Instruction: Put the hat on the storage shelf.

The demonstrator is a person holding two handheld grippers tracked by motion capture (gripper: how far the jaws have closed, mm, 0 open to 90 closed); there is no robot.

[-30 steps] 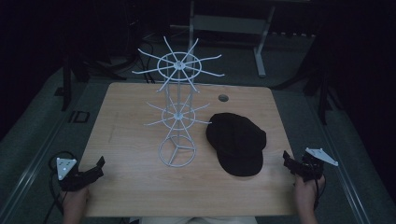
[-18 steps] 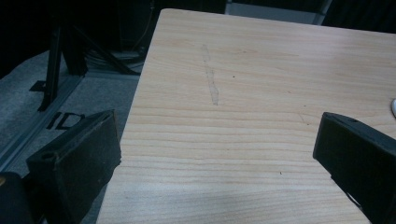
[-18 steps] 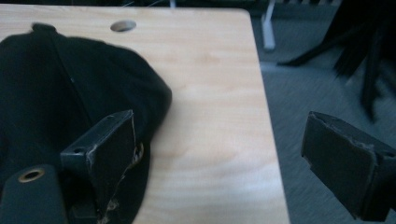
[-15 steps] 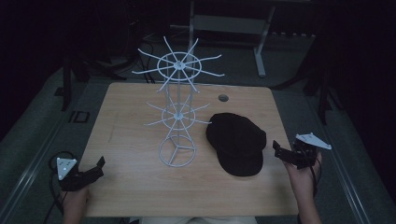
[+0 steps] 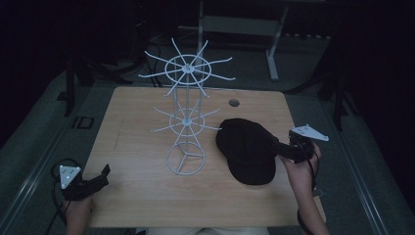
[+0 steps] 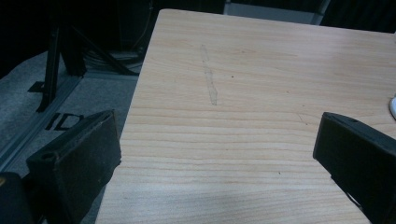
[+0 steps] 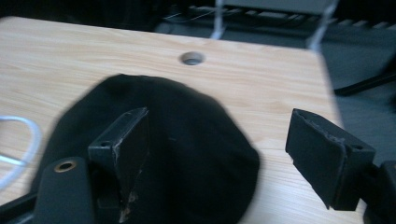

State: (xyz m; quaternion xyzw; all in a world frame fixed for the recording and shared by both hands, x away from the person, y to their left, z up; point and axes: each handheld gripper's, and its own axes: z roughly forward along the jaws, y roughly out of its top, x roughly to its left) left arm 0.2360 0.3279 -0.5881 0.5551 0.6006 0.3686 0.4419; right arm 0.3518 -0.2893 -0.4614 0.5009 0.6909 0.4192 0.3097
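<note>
Plainly the right gripper [image 5: 280,147] was nearer; its jaws, just narrowing yet parted and empty, straddled the edge of the black cap [image 5: 247,149] lying flat on the table [image 5: 137,127], beside the wire rack [image 5: 186,122]; the left gripper [image 5: 98,178] waited open, well apart.

A fixed camera high above the person's side looks forward and down over the whole wooden table [image 5: 147,196], from far enough to take in the floor around it. The left gripper view sits low and close at the table's near left edge, looking across bare wood. The right gripper view looks from close by over the black cap [image 7: 187,154] toward the table's far edge; the high view shares that cap [image 5: 249,149] and the round hole [image 7: 192,58] behind it [image 5: 234,103].
</note>
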